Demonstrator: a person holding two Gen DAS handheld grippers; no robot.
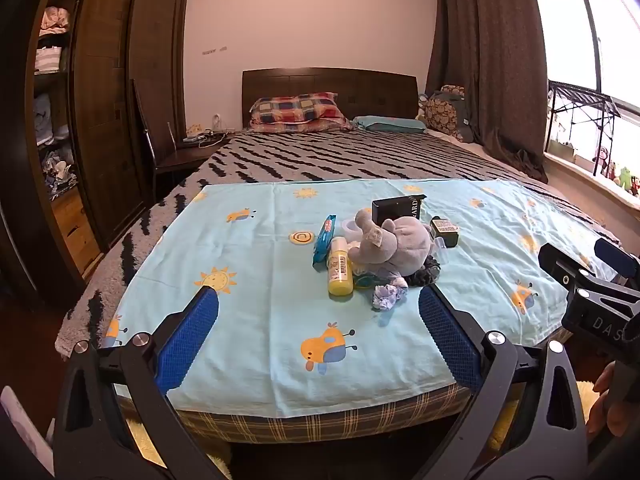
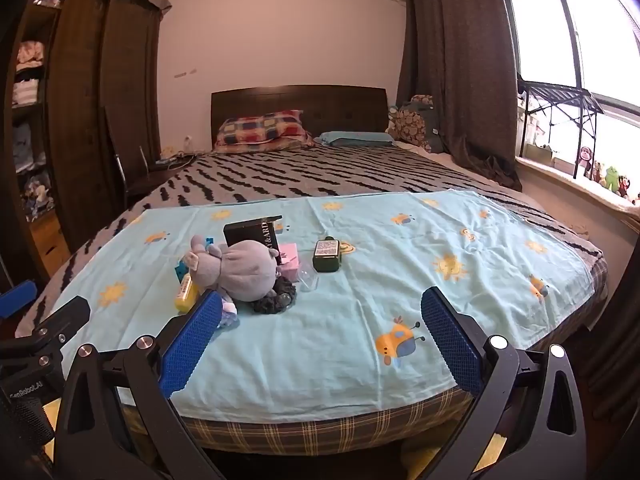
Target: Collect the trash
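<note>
A heap of items lies on a light blue cartoon sheet (image 1: 248, 280) at the foot of the bed. It holds a grey plush elephant (image 1: 394, 242), a yellow bottle (image 1: 340, 270), a blue wipes pack (image 1: 324, 242), a crumpled pale tissue (image 1: 388, 296), a black box (image 1: 398, 208), a dark green case (image 1: 445, 230) and a dark scrunchie (image 1: 426, 270). In the right wrist view the elephant (image 2: 240, 270), pink box (image 2: 290, 258), green case (image 2: 327, 256) and clear cup (image 2: 307, 278) show. My left gripper (image 1: 319, 300) is open and empty, short of the heap. My right gripper (image 2: 321, 300) is open and empty.
The bed (image 1: 340, 152) with striped cover runs back to pillows (image 1: 298, 112) and headboard. A wardrobe (image 1: 108, 100) and chair (image 1: 160, 148) stand left. A window sill with toys (image 2: 608, 178) lies right. The right gripper's body (image 1: 592, 292) shows in the left wrist view.
</note>
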